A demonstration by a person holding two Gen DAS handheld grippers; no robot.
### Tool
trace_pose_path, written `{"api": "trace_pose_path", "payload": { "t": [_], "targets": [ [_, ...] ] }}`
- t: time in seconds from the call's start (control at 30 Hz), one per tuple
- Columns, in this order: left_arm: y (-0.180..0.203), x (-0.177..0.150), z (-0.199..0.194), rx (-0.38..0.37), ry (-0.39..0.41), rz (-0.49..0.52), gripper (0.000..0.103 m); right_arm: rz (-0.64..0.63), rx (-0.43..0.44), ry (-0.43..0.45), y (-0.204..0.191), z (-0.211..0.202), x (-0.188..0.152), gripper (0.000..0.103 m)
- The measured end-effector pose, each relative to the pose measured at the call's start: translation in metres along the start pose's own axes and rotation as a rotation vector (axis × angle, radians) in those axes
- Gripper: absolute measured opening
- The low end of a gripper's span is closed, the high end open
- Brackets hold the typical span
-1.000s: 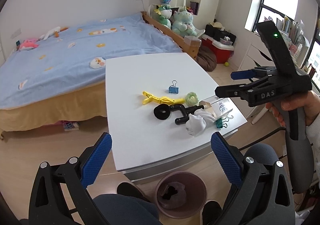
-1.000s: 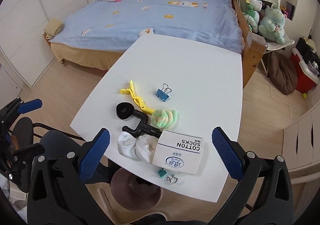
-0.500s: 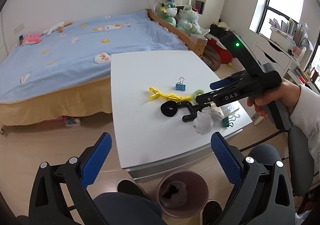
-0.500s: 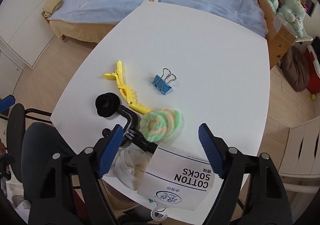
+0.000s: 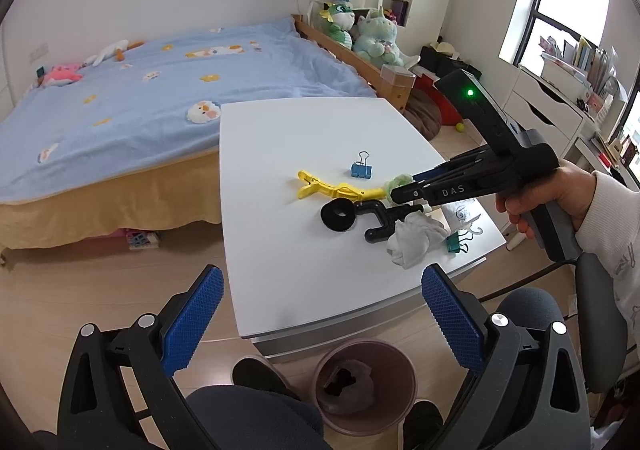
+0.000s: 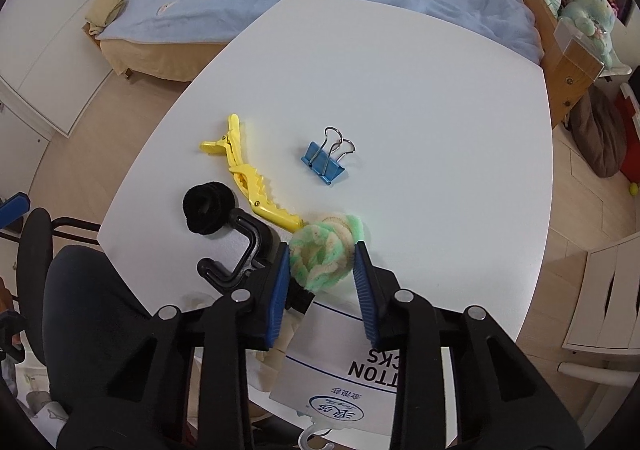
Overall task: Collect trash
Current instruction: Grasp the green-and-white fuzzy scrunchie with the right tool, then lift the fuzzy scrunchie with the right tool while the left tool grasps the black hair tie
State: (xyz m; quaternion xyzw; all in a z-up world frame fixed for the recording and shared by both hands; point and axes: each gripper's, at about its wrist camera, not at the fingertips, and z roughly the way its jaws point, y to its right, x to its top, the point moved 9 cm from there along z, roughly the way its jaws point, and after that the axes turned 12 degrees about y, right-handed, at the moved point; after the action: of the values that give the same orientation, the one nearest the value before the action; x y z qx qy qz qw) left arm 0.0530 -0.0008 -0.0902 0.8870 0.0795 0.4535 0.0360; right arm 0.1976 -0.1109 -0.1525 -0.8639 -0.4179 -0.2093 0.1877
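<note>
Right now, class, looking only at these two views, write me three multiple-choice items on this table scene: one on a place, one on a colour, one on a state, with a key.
1. Where is the round pink waste bin?
A. on the white table
B. on the floor by the table's near edge
C. on the bed

2. What colour is the small binder clip lying alone mid-table?
A. blue
B. red
C. black

3. How does the right claw stand?
A. wide open above the table
B. shut on the fluffy green-and-cream scrunchie
C. holding the yellow hair clip

Key: 1 B, it stands below the table; 2 A, blue body with wire handles; 3 B, both pads press its sides.
</note>
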Motion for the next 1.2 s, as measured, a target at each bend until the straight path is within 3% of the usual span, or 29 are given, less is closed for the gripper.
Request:
{"api": "trace_pose_path", "payload": {
  "t": [0.67, 1.2],
  "targets": [
    [0.010, 0.017, 0.035, -0.034, -0.034, 0.054, 0.095, 0.059, -0.010, 0.135, 0.002, -0.051, 0.017, 0.026],
    [0.011, 0.016, 0.105, -0.048, -0.189, 0.110, 0.095, 0.084, -0.026, 0.169, 0.011, -0.073, 0.010, 0.027]
  ]
}}
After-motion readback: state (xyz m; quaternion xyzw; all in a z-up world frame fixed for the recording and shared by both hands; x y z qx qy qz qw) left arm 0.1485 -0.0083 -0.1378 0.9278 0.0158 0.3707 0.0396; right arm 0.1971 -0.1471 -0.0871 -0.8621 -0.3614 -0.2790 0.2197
